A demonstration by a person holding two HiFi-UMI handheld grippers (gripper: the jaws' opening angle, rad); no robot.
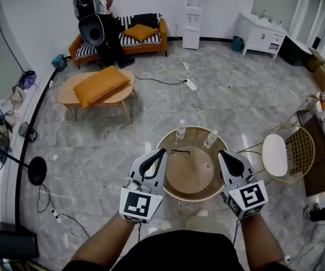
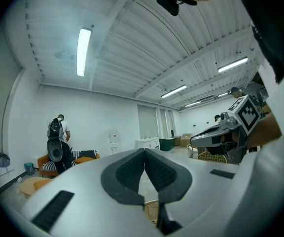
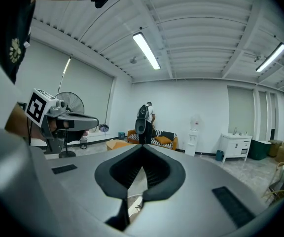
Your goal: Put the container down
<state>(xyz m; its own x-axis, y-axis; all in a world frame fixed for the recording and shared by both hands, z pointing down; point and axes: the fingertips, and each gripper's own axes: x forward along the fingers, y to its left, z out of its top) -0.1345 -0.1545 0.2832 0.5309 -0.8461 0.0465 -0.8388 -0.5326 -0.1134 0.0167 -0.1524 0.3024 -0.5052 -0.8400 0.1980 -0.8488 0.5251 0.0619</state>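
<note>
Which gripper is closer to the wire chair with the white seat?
Right. The right gripper is at the round table's edge next to the chair; the left gripper is at the table's opposite edge.

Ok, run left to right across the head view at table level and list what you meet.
left gripper → clear bottle → second clear bottle → right gripper → white round chair

You had bright, even light from ceiling tubes [image 3: 146,50], with only soft shadows on the floor [image 1: 151,103]. Both gripper views curved hard toward dark corners; distant furniture there looked soft.
</note>
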